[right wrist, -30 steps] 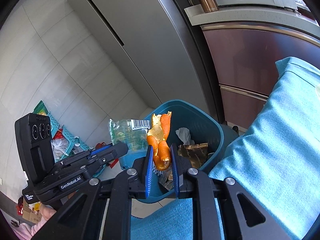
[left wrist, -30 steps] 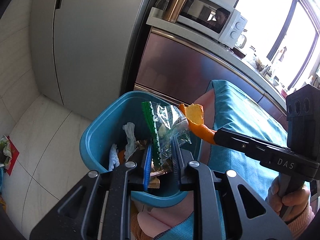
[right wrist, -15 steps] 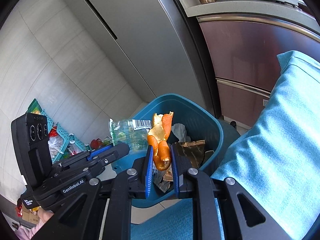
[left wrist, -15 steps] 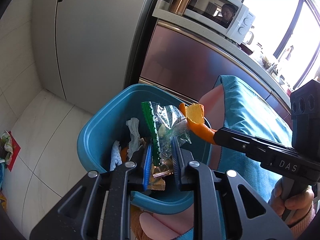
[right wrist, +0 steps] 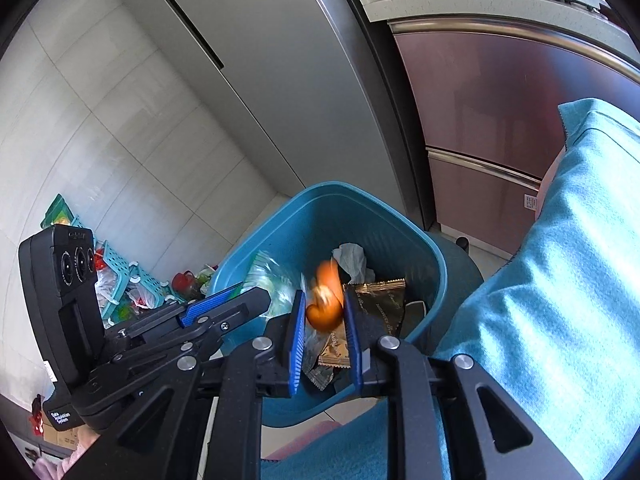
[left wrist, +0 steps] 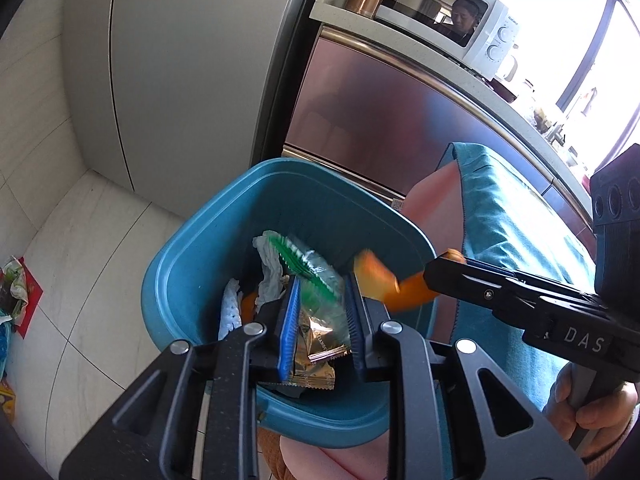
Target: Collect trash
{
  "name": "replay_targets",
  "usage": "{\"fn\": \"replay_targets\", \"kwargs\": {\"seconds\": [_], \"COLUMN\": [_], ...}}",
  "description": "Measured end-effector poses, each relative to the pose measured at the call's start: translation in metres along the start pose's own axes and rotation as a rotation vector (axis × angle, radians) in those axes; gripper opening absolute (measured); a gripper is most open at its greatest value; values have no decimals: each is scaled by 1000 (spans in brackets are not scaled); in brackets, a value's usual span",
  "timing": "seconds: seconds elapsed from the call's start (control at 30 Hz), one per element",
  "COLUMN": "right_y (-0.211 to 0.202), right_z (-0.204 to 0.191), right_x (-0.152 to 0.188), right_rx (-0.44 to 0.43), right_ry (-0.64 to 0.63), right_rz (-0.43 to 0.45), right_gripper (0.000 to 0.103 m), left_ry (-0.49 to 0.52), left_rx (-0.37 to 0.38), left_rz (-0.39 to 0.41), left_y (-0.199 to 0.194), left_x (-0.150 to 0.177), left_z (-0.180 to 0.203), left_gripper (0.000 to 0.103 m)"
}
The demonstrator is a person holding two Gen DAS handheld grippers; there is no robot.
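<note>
Both grippers over the blue bin (left wrist: 188, 264). Change since half a second ago: fingers on both have parted. Left gripper (left wrist: 320, 320) was clamped on the clear green-striped wrapper (left wrist: 316, 276); its jaws now stand apart, and the wrapper sits tilted and blurred between them, apparently dropping into the bin. Right gripper (right wrist: 322, 320) likewise stood pinched on the orange peel (right wrist: 326, 300); now the gap is wider and the peel is motion-blurred between the pads, low over the bin mouth. Cannot tell whether either piece touches a pad.

Reading: both items released, this pair of trash pieces nearly delivered.

Bin already holds gold foil wrappers (right wrist: 378, 296) and white crumpled tissue (left wrist: 272, 276). Teal cloth (right wrist: 560, 280) lies just beside the bin, to the right.
</note>
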State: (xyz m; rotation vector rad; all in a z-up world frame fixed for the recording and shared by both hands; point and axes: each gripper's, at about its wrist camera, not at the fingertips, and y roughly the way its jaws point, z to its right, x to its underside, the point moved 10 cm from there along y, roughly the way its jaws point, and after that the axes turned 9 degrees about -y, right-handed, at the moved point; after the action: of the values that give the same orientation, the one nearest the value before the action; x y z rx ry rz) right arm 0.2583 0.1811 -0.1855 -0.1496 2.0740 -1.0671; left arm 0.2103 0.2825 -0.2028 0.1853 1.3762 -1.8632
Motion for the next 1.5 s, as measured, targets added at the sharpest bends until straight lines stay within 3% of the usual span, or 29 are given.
{"fn": "replay_targets", "kwargs": {"seconds": [0.17, 0.27, 0.4, 0.57, 0.63, 0.67, 0.93, 1.3, 1.5], "right_y": [0, -7, -26, -70, -94, -105, -190, -295, -332], "right_z": [-1, -1, 4, 4, 6, 6, 29, 62, 72], "right_x": [-1, 0, 7, 17, 22, 26, 62, 117, 138], "right_rx": [3, -5, -4, 34, 69, 88, 295, 611, 741], "right_ry": [0, 7, 11, -18, -36, -53, -83, -14, -4], "right_rz": [1, 21, 65, 170, 226, 253, 406, 610, 669], "right_gripper": [22, 30, 38, 57, 75, 79, 96, 96, 96], "left_ry": [-5, 0, 13, 70, 96, 109, 183, 287, 332], "left_rx": [-19, -17, 1, 25, 34, 42, 75, 109, 124], "left_rz": [-13, -7, 34, 131, 176, 201, 350, 542, 600], "left_y": [8, 6, -8, -42, -57, -65, -112, -164, -175], "left_x": [2, 4, 5, 7, 9, 10, 29, 59, 73], "left_z": [-2, -2, 2, 15, 22, 26, 72, 150, 182], "left_gripper": [38, 41, 54, 80, 94, 98, 97, 97, 97]}}
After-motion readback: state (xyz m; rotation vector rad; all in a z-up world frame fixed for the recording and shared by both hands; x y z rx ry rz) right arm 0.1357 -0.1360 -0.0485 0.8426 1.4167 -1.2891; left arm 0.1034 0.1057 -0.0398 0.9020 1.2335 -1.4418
